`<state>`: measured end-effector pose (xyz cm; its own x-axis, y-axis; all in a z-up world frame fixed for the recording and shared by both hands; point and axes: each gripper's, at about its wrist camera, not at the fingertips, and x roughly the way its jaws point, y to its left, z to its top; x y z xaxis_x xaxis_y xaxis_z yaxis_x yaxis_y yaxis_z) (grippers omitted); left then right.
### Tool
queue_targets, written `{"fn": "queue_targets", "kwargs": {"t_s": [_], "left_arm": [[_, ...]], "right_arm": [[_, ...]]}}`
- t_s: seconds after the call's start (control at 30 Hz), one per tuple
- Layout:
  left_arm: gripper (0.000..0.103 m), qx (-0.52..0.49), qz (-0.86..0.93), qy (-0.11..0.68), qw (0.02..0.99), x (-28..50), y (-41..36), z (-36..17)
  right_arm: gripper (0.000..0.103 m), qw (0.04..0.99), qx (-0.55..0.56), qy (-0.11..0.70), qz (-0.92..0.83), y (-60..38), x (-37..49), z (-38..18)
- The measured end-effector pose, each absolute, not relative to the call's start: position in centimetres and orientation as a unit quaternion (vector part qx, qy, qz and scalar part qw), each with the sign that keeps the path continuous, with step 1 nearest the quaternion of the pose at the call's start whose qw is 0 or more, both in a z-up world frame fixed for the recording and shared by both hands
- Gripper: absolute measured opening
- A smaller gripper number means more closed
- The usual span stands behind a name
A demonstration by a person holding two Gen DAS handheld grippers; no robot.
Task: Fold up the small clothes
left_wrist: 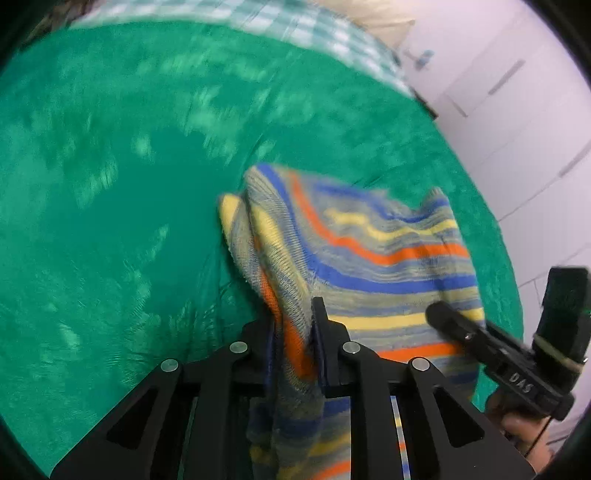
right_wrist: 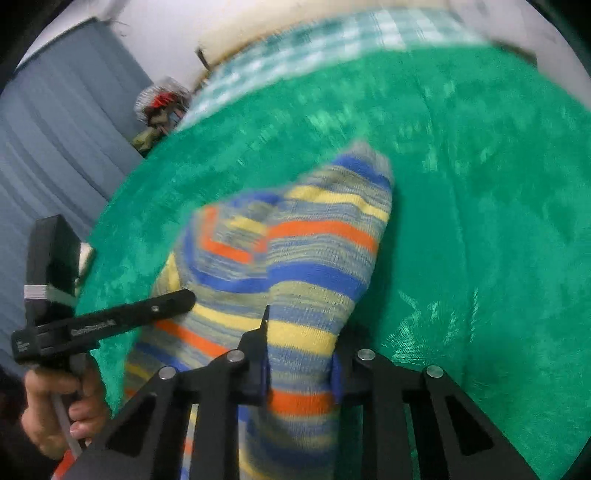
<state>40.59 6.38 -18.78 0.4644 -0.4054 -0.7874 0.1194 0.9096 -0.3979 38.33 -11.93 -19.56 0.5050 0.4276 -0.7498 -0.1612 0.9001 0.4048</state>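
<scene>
A small knitted garment point(left_wrist: 369, 254) with blue, orange, yellow and grey stripes hangs between both grippers above a green plush blanket point(left_wrist: 110, 184). My left gripper point(left_wrist: 295, 332) is shut on one bunched edge of it. My right gripper point(right_wrist: 299, 350) is shut on the other edge of the striped garment point(right_wrist: 295, 251). The right gripper point(left_wrist: 443, 314) shows at the lower right of the left wrist view, and the left gripper point(right_wrist: 184, 299) at the lower left of the right wrist view. The cloth's lower part drapes down behind the fingers, hidden.
The green blanket point(right_wrist: 480, 221) covers a bed. A green-and-white checked cloth point(left_wrist: 295, 26) lies along its far edge. White cabinet doors point(left_wrist: 517, 110) stand to the right, a grey curtain point(right_wrist: 55, 129) to the left, and clutter point(right_wrist: 159, 107) by the bed's far corner.
</scene>
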Motion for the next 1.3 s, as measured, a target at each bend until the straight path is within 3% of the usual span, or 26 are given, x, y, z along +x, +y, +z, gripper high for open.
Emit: {"fn": "queue_targets", "kwargs": {"t_s": [0.23, 0.27, 0.33, 0.37, 0.4, 0.43, 0.47, 0.57, 0.6, 0.9, 1.03, 1.3], "left_arm": [[0.017, -0.128, -0.174, 0.457, 0.863, 37.2, 6.9, -13.1], [0.022, -0.123, -0.17, 0.46, 0.863, 37.2, 6.9, -13.3], [0.043, -0.089, -0.135, 0.482, 0.861, 37.4, 6.5, -14.6], [0.055, -0.068, -0.112, 0.486, 0.864, 37.0, 6.8, -15.1], [0.058, -0.04, -0.087, 0.481, 0.871, 35.9, 6.9, -15.4], [0.06, -0.019, -0.077, 0.468, 0.88, 34.4, 7.0, -15.3], [0.069, 0.002, -0.072, 0.454, 0.888, 32.5, 7.2, -14.9], [0.098, 0.063, -0.035, 0.414, 0.908, 27.0, 7.0, -13.7], [0.102, 0.084, -0.019, 0.396, 0.914, 24.5, 6.8, -13.0], [0.102, 0.1, 0.083, 0.414, 0.901, 11.3, 6.7, -10.0], [0.102, 0.071, 0.063, 0.462, 0.882, 8.4, 6.8, -9.2], [0.102, 0.049, 0.043, 0.473, 0.879, 5.0, 7.0, -7.3]], "right_arm": [[0.024, 0.874, 0.145, 0.419, 0.2, -12.1, 35.1, -13.2], [0.024, 0.873, 0.148, 0.419, 0.201, -12.2, 34.9, -13.0], [0.027, 0.865, 0.154, 0.435, 0.196, -12.5, 34.9, -13.7], [0.041, 0.86, 0.148, 0.453, 0.182, -12.5, 35.0, -14.6], [0.067, 0.858, 0.14, 0.465, 0.165, -12.8, 34.9, -15.2], [0.079, 0.86, 0.128, 0.473, 0.143, -13.2, 34.4, -15.6], [0.089, 0.864, 0.119, 0.471, 0.13, -13.6, 33.5, -15.7], [0.092, 0.871, 0.083, 0.47, 0.115, -14.4, 29.5, -14.6], [0.093, 0.871, 0.073, 0.474, 0.109, -14.6, 28.2, -14.3], [0.097, 0.871, 0.048, 0.483, 0.075, -13.6, 14.5, -9.5], [0.097, 0.875, 0.026, 0.479, 0.061, -11.7, 9.1, -7.8], [0.097, 0.879, 0.003, 0.474, 0.051, -9.9, 2.9, -4.8]]}}
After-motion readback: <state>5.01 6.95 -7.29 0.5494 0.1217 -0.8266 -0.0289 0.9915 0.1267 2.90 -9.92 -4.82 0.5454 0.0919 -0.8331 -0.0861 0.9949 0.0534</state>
